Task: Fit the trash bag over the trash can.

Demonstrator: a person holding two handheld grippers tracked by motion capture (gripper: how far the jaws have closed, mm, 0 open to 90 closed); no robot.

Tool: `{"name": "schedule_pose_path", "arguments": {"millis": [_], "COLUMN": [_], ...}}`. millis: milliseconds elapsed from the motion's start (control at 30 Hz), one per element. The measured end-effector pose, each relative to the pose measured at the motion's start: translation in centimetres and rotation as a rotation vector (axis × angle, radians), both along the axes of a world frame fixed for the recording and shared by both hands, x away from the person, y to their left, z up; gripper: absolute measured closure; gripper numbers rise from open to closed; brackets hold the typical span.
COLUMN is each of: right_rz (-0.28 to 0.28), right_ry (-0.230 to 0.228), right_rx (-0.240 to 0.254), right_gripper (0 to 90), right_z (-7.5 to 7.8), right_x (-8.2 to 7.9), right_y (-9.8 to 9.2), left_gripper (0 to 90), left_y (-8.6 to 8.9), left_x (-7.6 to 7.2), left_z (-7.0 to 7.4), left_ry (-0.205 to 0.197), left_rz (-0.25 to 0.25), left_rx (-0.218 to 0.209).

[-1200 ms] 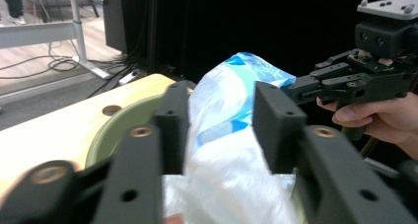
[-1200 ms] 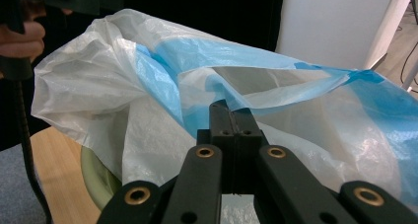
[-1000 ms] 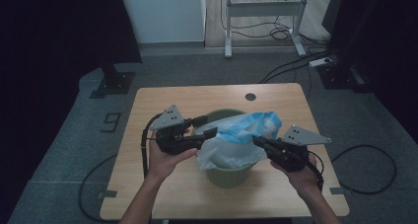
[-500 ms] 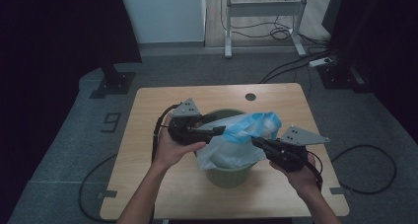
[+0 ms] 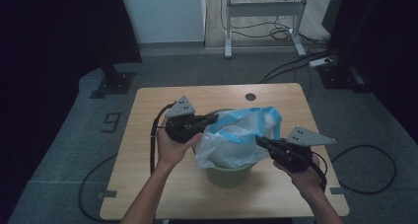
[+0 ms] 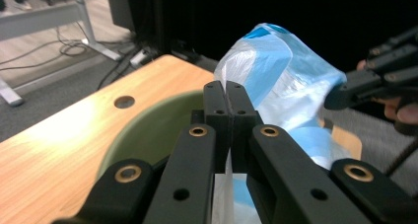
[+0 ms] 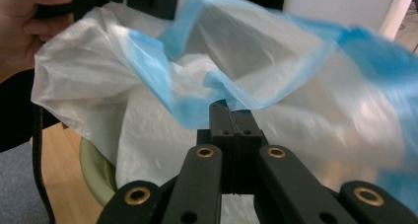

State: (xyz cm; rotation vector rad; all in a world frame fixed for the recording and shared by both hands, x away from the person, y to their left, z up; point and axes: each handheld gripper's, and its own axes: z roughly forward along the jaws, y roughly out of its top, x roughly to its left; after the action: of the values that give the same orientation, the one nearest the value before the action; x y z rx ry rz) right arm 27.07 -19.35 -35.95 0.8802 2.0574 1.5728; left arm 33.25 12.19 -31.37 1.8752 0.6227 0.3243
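Observation:
A white plastic bag with a blue rim (image 5: 241, 135) is stretched over a green bin (image 5: 227, 174) in the middle of the table. My left gripper (image 5: 213, 119) is shut on the bag's rim at the bin's left side; in the left gripper view the jaws (image 6: 227, 98) press together with the bag (image 6: 281, 71) beyond them. My right gripper (image 5: 260, 141) is shut on the blue rim at the bag's right side, and the right gripper view shows the rim (image 7: 231, 98) pinched at its tips (image 7: 230, 113). The green bin (image 6: 148, 130) rim shows under the left jaws.
The wooden table (image 5: 148, 135) has a round cable hole (image 5: 251, 96) near its far edge. Cables trail from both grippers across the table and down to the grey floor. A metal desk frame (image 5: 261, 21) stands beyond the table.
My left gripper has moved right and toward the far side, closing on the bag's left rim. The right gripper has stayed almost still, holding its side.

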Motion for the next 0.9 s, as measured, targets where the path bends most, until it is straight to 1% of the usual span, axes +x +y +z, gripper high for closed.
{"name": "schedule_pose_path", "arguments": {"millis": [200,333,367,433,467,533,600,633,833,867,900], "right_rz": [-0.024,-0.040,-0.040,-0.044,-0.045,-0.048,-0.050,-0.047,-0.026,-0.020,-0.025], "right_ry": [0.001,0.004,0.004,0.001,-0.001,-0.005,-0.007,-0.008,-0.008,-0.006,-0.012], "right_rx": [0.023,0.036,0.042,0.042,0.041,0.044,0.051,0.049,0.043,0.051,0.056], "right_gripper": [89.5,89.5,89.5,89.5,89.5,89.5,89.4,89.5,89.3,88.6,79.0], "right_z": [0.1,0.2,0.2,0.3,0.4,0.5,0.6,0.6,0.1,0.1,0.2], "right_x": [-0.1,-0.2,-0.3,-0.3,-0.4,-0.4,-0.5,-0.5,-0.9,-0.8,-0.7], "right_y": [-1.3,-2.3,-2.5,-2.6,-2.6,-2.8,-2.9,-3.0,-2.9,-2.9,-2.8], "left_gripper": [90.0,90.0,90.0,90.0,90.0,90.0,90.0,90.0,90.0,90.0,90.0], "left_y": [2.1,3.4,3.6,3.7,3.8,4.2,4.5,4.7,5.2,5.2,5.2], "left_x": [-0.3,-0.5,-0.6,-0.8,-1.0,-1.5,-2.0,-2.4,-4.1,-4.2,-4.4], "left_z": [0.0,-0.2,-0.3,-0.5,-0.5,-0.6,-0.8,-1.0,-2.6,-2.8,-2.9], "left_ry": [-0.004,0.005,0.011,0.006,0.005,0.003,0.004,0.011,0.016,0.012,0.006], "left_rz": [0.077,0.102,0.098,0.102,0.103,0.101,0.102,0.099,0.080,0.070,0.060], "left_rx": [-0.089,-0.121,-0.128,-0.131,-0.140,-0.157,-0.166,-0.170,-0.172,-0.172,-0.176]}}
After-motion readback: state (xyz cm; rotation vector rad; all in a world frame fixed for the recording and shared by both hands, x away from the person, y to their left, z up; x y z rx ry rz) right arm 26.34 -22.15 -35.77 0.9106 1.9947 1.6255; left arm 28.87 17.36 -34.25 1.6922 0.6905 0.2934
